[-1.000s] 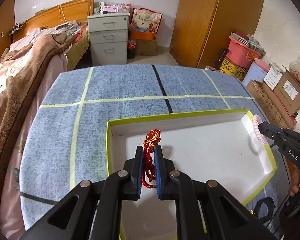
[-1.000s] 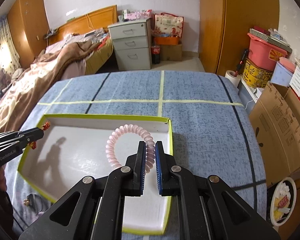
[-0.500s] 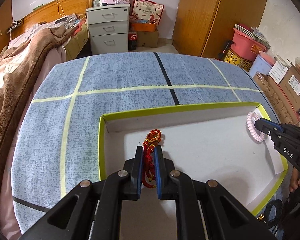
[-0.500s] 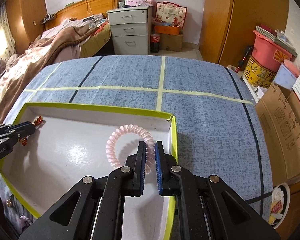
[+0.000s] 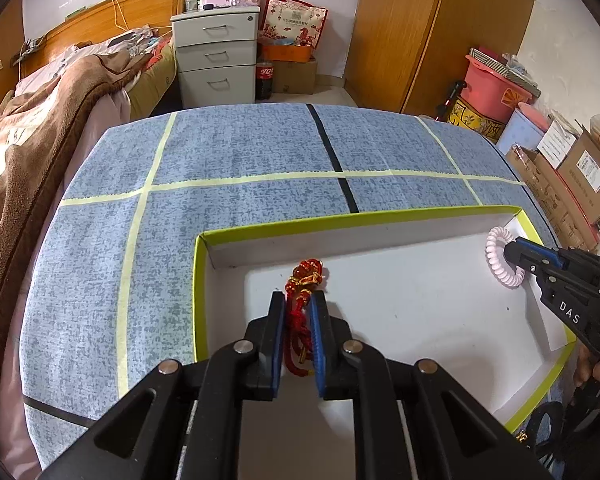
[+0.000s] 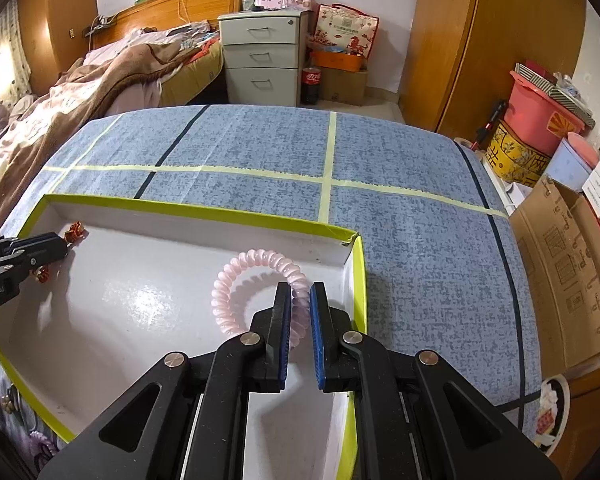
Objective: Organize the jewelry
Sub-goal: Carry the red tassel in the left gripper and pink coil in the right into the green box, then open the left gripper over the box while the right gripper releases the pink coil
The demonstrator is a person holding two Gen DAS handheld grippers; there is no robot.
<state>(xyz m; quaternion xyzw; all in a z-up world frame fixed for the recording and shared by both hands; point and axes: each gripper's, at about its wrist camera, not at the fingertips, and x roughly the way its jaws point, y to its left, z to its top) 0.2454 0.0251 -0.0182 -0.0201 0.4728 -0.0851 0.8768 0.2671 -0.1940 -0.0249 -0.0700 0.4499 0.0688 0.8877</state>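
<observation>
A white box with a yellow-green rim (image 5: 340,222) (image 6: 204,210) lies on the blue table. My left gripper (image 5: 299,298) is shut on a red beaded cord bracelet (image 5: 305,276) and holds it low over the box's left inner part; the bracelet also shows in the right wrist view (image 6: 74,233). My right gripper (image 6: 300,290) holds a pink spiral hair tie (image 6: 256,260) at the box's right end, its jaws a little apart around the coil. The hair tie also shows in the left wrist view (image 5: 496,258), with the right gripper (image 5: 514,248) behind it.
Yellow and black tape lines cross the blue tablecloth (image 5: 240,152). More jewelry lies on the table outside the box's near rim (image 6: 40,444) (image 5: 522,436). A bed (image 5: 40,112), a drawer cabinet (image 5: 216,60) and cardboard boxes (image 6: 560,272) surround the table.
Both grippers have lowered into the box with their items. The right gripper's jaws have opened slightly around the hair tie. The left gripper's jaws have also widened a little.
</observation>
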